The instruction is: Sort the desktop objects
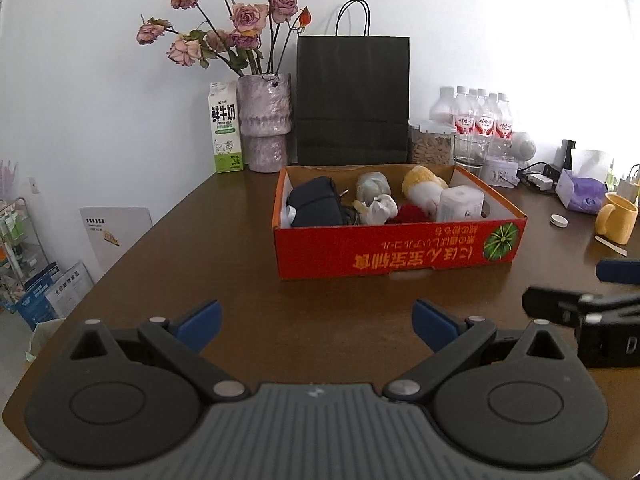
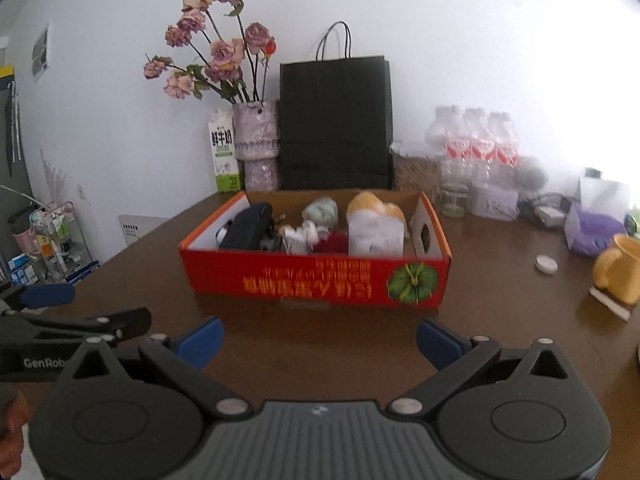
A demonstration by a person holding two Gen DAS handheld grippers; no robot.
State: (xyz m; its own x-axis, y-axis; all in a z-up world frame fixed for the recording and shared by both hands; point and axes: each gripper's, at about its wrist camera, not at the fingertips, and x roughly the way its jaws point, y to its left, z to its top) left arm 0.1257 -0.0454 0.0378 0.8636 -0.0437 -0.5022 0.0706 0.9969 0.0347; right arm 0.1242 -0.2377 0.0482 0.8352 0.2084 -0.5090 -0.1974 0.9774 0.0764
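The right gripper (image 1: 600,292) is running off the picture's right edge. The black pouch (image 1: 316,202) is hiding things behind it in the box (image 1: 396,248). The far bottles (image 2: 476,148) are blurring together.

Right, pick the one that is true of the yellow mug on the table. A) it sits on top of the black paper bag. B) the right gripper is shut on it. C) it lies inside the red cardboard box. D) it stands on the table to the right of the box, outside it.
D: the yellow mug stands on the bare table right of the red cardboard box, and both grippers are open and empty.
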